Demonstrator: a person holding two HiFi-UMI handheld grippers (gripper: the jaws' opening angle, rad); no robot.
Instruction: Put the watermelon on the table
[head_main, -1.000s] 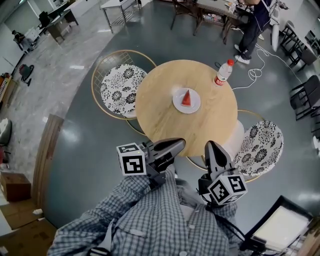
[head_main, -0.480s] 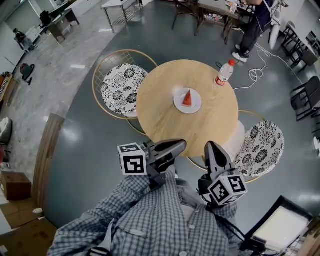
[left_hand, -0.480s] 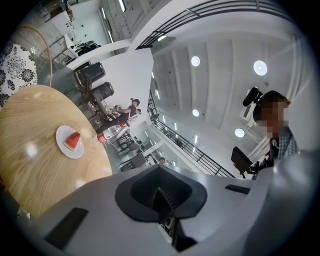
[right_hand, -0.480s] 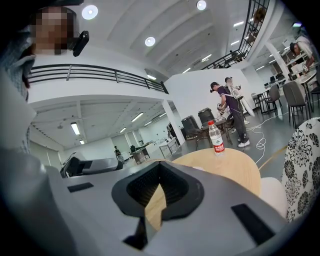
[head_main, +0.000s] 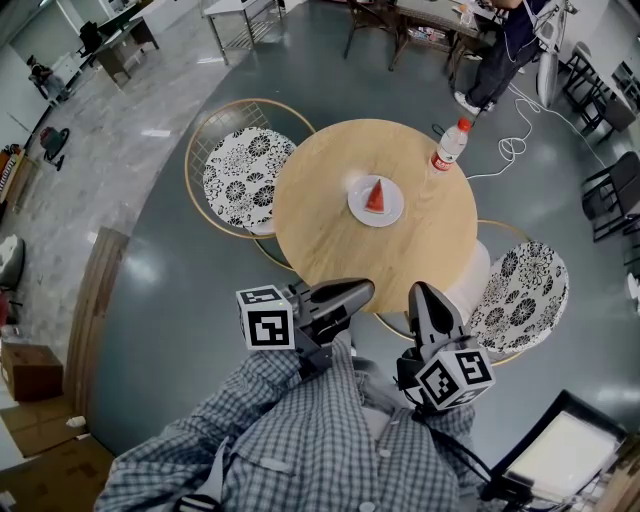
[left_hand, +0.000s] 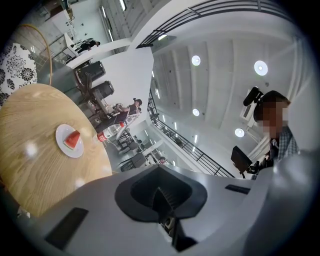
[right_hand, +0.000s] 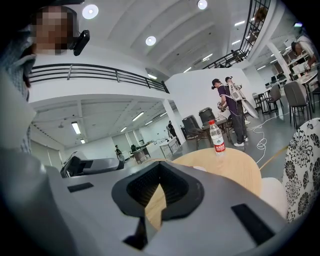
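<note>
A red watermelon slice (head_main: 374, 197) lies on a small white plate (head_main: 389, 214) near the middle of the round wooden table (head_main: 330, 235). In the left gripper view the slice (left_hand: 73, 139) and plate (left_hand: 62, 133) show far off to the left. My left gripper (head_main: 362, 289) is shut and empty at the table's near edge, close to my body. My right gripper (head_main: 420, 292) is beside it, jaws together, holding nothing. Both are well short of the plate. Each gripper's own view shows its closed jaws, left (left_hand: 161, 194) and right (right_hand: 159, 187).
A water bottle (head_main: 447, 146) with a red cap stands at the table's far right edge. Two chairs with black-and-white patterned cushions flank the table, one at the left (head_main: 243, 175) and one at the right (head_main: 525, 285). A white cable (head_main: 510, 146) lies on the floor; a person (head_main: 505, 45) stands beyond.
Both grippers, the plate and the slice have stayed put. Only the person in the background has shifted their feet.
</note>
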